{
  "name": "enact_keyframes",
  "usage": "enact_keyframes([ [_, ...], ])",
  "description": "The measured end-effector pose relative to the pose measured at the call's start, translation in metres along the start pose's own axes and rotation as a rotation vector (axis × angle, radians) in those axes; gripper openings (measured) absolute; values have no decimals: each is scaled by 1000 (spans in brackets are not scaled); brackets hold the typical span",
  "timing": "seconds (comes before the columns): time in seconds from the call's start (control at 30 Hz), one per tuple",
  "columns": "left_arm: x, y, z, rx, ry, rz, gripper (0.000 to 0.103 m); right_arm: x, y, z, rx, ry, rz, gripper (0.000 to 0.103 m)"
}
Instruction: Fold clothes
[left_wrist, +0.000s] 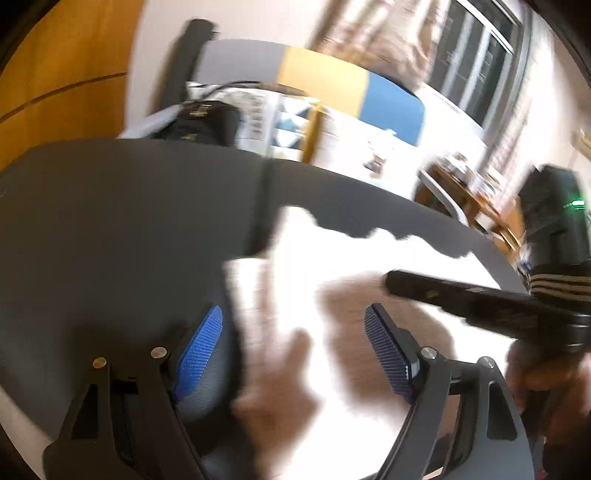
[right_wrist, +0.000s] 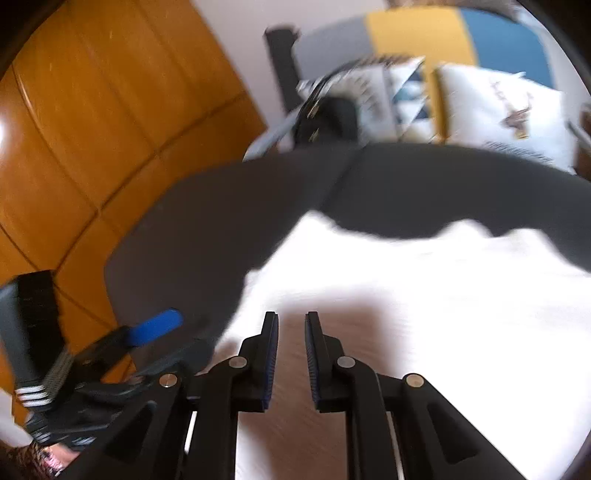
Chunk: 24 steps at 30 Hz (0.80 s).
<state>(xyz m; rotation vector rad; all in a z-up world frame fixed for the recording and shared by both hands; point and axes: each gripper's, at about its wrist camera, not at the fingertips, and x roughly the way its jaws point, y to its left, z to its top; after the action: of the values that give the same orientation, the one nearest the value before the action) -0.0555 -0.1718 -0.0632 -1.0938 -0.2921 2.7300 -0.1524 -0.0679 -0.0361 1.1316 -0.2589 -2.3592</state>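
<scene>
Garment (right_wrist: 424, 295): white, spread on dark surface (right_wrist: 221, 221), twelve o'clock of both claws. Left gripper (left_wrist: 295, 354) spread wide, empty; right gripper (right_wrist: 290, 354) narrowly parted, pinching nothing. Risk: cloth bunching if grabbed off-edge.

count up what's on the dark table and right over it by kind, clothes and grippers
white garment lying on the dark table: 1
grippers over it, the left gripper with its fingers wide apart and the right gripper with a narrow gap between its fingers, nothing held: 2
total: 3
</scene>
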Motion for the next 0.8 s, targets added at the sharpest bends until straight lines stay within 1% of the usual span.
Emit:
enact_keyframes([
  [0.03,7,-12,2,27,11,-8,82,-18,-13,0,14,-30,-16,14],
  [0.1,23,-37,7,90,27,-4,82,-55,-43,-8,61,-92,-82,14],
  [0.17,40,-58,11,151,39,28,82,-93,-105,-14,133,-159,-166,14],
  [0.23,57,-72,16,174,61,44,82,-141,-150,-50,235,-215,-246,14],
  [0.3,73,-82,21,171,85,37,82,-163,-191,-62,347,-247,-296,15],
  [0.33,80,-87,23,170,93,26,82,-170,-205,-68,392,-257,-306,19],
  [0.4,90,-101,25,193,99,28,82,-180,-246,-69,437,-271,-330,25],
  [0.43,94,-108,26,209,98,33,82,-199,-259,-85,449,-275,-344,25],
  [0.47,97,-115,26,226,96,30,82,-208,-270,-95,458,-265,-345,25],
  [0.5,102,-123,26,244,95,19,82,-204,-280,-95,472,-246,-344,25],
  [0.57,111,-134,23,294,108,27,82,-202,-292,-98,508,-209,-358,27],
  [0.67,123,-146,14,361,120,53,82,-185,-325,-105,581,-184,-285,27],
  [0.73,125,-144,9,361,112,49,84,-181,-342,-117,614,-160,-255,27],
  [0.8,127,-137,10,330,117,25,85,-166,-351,-118,627,-138,-242,27],
])
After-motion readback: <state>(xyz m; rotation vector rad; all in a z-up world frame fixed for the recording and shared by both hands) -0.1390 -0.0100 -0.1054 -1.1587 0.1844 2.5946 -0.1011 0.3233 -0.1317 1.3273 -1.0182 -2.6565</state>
